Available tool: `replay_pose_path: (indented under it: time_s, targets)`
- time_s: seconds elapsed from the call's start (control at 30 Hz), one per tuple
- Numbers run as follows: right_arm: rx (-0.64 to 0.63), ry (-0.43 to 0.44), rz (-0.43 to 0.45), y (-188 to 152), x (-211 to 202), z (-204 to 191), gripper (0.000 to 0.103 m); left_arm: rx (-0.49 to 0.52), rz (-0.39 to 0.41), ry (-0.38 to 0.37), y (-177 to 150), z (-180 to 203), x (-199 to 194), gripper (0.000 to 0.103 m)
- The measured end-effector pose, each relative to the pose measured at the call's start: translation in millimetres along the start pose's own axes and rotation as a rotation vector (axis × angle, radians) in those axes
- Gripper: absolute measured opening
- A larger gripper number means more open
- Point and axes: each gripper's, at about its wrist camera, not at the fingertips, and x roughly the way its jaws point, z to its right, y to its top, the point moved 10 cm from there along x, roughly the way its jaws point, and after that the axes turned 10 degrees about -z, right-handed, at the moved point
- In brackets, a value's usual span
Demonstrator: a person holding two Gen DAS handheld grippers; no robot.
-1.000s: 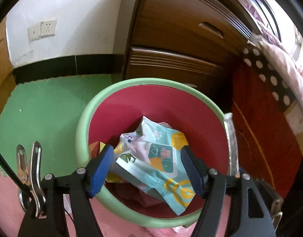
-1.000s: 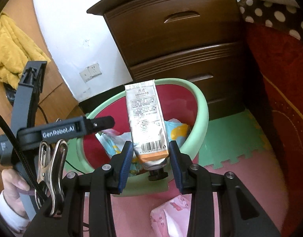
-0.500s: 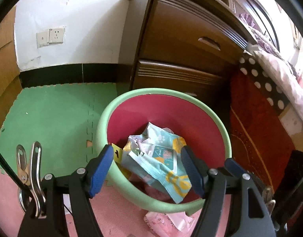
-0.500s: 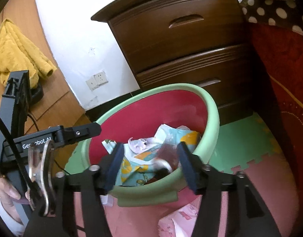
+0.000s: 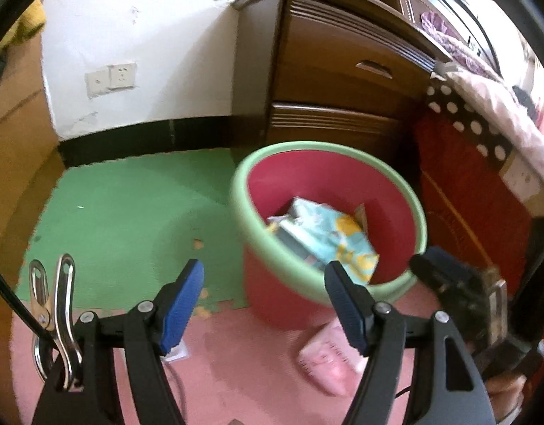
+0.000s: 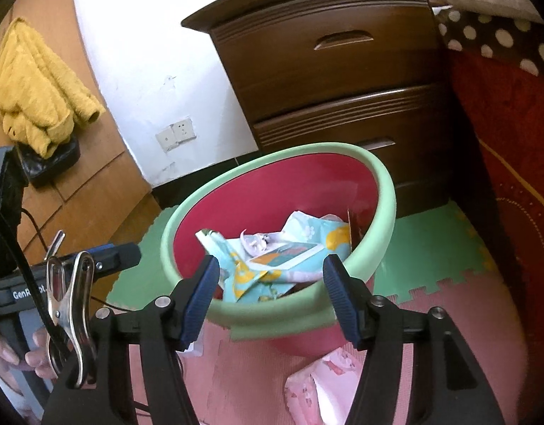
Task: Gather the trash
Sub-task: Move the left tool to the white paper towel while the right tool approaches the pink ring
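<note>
A red bin with a green rim (image 5: 244, 212) (image 6: 387, 191) stands on the foam floor mat. In it lie a crumpled light-blue wrapper (image 5: 325, 235) (image 6: 272, 258) and a brownish packet (image 6: 354, 225) against its right wall. My left gripper (image 5: 265, 292) is open and empty, over the mat to the left of the bin. My right gripper (image 6: 272, 283) is open and empty just before the bin's near rim. A pink packet (image 5: 327, 357) (image 6: 325, 384) lies on the pink mat in front of the bin. Each view shows the other gripper (image 5: 445, 279) (image 6: 111, 256) at its edge.
A dark wooden dresser (image 6: 343, 71) stands behind the bin, and a bed with a red cover (image 6: 513, 163) is at the right. Wall sockets (image 5: 112, 78) sit low on the white wall. A yellow garment (image 6: 34, 85) lies at far left. A person's hand (image 6: 10, 357) holds the left gripper.
The right gripper opened and the silver pouch it held dropped into the bin. The left gripper drew back and to the left, from over the bin to over the mat.
</note>
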Motion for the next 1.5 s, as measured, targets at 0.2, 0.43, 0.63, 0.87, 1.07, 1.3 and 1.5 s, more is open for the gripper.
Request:
replay_pose_path:
  time_s: [0.2,0.43,0.63,0.87,1.07,1.3,1.5]
  targets:
    - [-0.027,0.010,0.002,-9,-19,-17,0.062,-0.014,0.000,0.064,-21,-34,-26,0.074]
    - [-0.069,0.001,-0.025,-25,-27,-38,0.062,-0.074,-0.031,0.153,-52,-88,-43,0.075]
    - [-0.093,0.017,-0.074,-46,-23,-55,0.062,-0.141,-0.041,0.248,-70,-145,-59,0.074]
    - [-0.101,0.001,-0.150,-77,-16,-60,0.062,-0.194,-0.037,0.365,-88,-196,-78,0.075]
    - [-0.102,-0.025,-0.242,-115,-8,-54,0.062,-0.162,-0.108,0.318,-114,-185,-59,0.075]
    - [-0.084,-0.058,-0.346,-152,-2,-47,0.062,-0.140,-0.240,0.185,-159,-143,-15,0.075]
    - [-0.053,-0.071,-0.428,-172,11,-30,0.062,-0.126,-0.367,0.108,-194,-103,25,0.074]
